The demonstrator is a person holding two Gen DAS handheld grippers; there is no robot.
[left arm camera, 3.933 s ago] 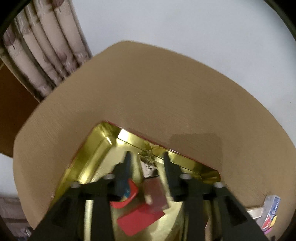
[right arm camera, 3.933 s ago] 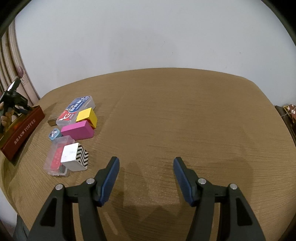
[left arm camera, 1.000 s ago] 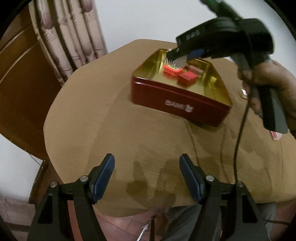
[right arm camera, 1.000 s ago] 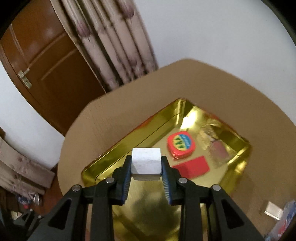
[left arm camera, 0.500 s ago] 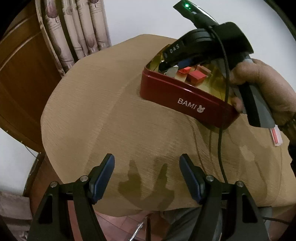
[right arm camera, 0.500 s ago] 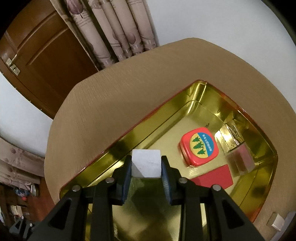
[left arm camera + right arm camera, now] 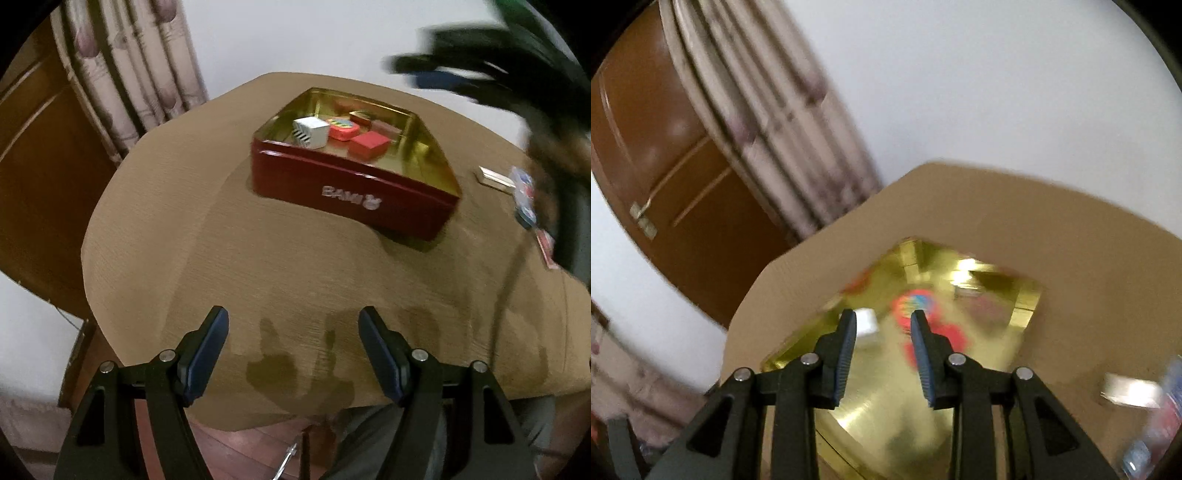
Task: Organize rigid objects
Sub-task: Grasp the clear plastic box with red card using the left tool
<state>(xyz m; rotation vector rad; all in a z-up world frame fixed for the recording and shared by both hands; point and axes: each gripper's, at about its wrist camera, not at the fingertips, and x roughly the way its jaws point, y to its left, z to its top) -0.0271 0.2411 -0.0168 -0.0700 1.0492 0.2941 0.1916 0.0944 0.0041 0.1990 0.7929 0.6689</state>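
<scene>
A red tin with a gold inside stands on the tan table. In it lie a white cube with black stripes, an orange-red rounded case and a red block. My left gripper is open and empty, low over the table's near edge, well short of the tin. My right gripper is open and empty above the tin. In that blurred view the white cube sits in the tin by the left finger. The right gripper also shows as a dark blur in the left wrist view.
Several small packets and a flat card lie on the table right of the tin, also seen blurred in the right wrist view. A curtain and a brown door stand beyond the table. The table edge is close under my left gripper.
My right gripper has opened and let go of the white cube, which now rests in the tin. It has lifted up and away. My left gripper stays open, nearly still.
</scene>
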